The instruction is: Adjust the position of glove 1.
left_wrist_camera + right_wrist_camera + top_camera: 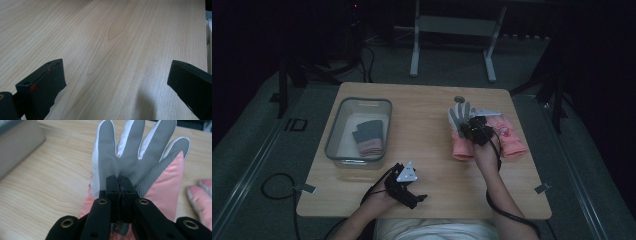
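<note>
Two grippers | near: left gripper idle by table front edge, jaws spread, nothing btwn | mid: right gripper jaws pressed tight on palm fabric of pink/grey glove, right of centre | likely soft, light, floppy (grip dots help), best pinched at palm/cuff | 2nd glove beside | far-left: bin w/ glove pair

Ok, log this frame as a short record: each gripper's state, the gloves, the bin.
left gripper: open, low over bare table, near front edge
right gripper: shut on pink-and-grey glove, pinching its palm
second pink glove: flat on table, right of the held one
clear bin: left side of table
bin contents: folded grey-and-pink item
</note>
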Demonstrator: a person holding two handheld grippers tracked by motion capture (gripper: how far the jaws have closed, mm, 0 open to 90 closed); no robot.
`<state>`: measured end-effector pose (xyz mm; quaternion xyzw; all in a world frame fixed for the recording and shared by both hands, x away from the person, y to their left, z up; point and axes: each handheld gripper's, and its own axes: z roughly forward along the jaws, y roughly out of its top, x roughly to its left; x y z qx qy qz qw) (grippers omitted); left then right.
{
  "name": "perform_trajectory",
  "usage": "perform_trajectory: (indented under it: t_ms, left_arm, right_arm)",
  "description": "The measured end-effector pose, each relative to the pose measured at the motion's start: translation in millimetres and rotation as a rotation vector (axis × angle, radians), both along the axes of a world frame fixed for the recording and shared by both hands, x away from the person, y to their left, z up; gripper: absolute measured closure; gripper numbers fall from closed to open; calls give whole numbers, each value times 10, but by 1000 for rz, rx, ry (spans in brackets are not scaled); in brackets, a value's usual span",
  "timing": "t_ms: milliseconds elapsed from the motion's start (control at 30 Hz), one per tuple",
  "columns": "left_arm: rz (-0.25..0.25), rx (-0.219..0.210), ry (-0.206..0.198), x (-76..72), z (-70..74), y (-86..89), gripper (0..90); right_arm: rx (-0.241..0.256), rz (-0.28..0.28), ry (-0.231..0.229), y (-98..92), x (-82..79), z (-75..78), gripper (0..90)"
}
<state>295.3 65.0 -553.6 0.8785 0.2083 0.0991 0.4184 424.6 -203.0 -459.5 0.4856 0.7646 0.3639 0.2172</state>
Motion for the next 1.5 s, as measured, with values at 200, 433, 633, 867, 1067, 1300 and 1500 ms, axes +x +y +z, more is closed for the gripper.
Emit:
perform_trajectory:
  t_ms: [200, 433, 633, 867, 1067, 1300, 1500]
  left_arm:
    - [5, -5, -7, -8, -3, 11, 11]
    - [1, -5, -14, -8, -2, 20, 11]
    - [-2, -3, -18, -6, -5, 22, 11]
    - [-1, -5, -19, -7, -12, 23, 11]
    - [-4, -1, -23, -15, -12, 20, 11]
    - [-6, -1, -18, -17, -18, 16, 11]
    - [-8, -2, -15, -12, -22, 18, 11]
  right_arm:
    - [22, -49, 19, 174, -159, -40, 879]
    - [21, -89, 45, 283, -167, -210, 878]
    - [10, -108, 67, 382, -38, -338, 877]
    - [8, -123, 94, 448, 92, -486, 873]
    - [9, -137, 125, 499, 155, -680, 863]
    - [20, -123, 114, 507, 147, -669, 762]
    - [42, -50, 84, 458, 67, -484, 629]
